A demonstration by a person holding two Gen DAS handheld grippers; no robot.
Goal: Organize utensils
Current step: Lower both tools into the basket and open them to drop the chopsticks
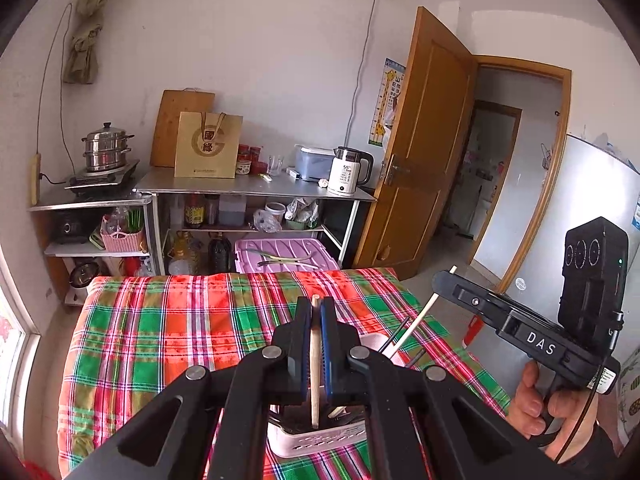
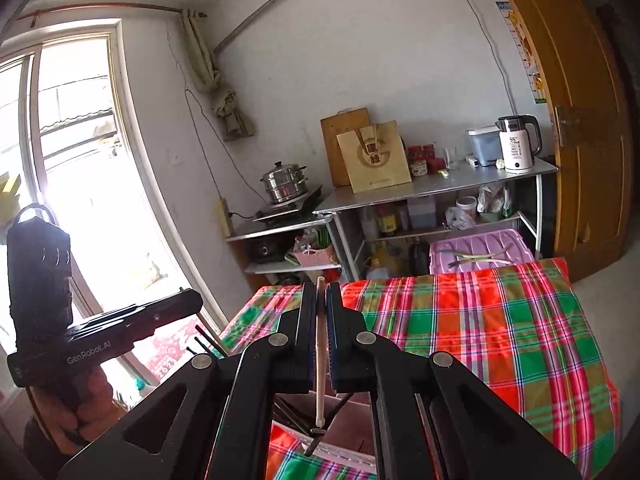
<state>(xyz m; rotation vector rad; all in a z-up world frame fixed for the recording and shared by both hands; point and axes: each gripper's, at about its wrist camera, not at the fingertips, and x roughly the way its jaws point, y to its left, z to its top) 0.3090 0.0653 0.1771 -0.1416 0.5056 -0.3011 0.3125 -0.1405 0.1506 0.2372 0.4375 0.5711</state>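
Beyond the plaid tablecloth (image 1: pixel 160 320) we note a steel shelf unit (image 1: pixel 256 190) against the white wall. On it: a white electric kettle (image 1: pixel 348 172), a tan paper bag (image 1: pixel 208 146) leaning on a wooden cutting board (image 1: pixel 176 112), and red jars (image 1: pixel 248 154). A stacked steel steamer (image 1: pixel 106 148) sits on a cooktop at left. A lilac plastic lid (image 1: pixel 286 254) lies below; the wooden door (image 1: pixel 424 152) stands open.

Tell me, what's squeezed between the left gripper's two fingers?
A pale wooden chopstick, pinched upright in the left gripper, its lower end over the white basket. The left wrist view shows it.
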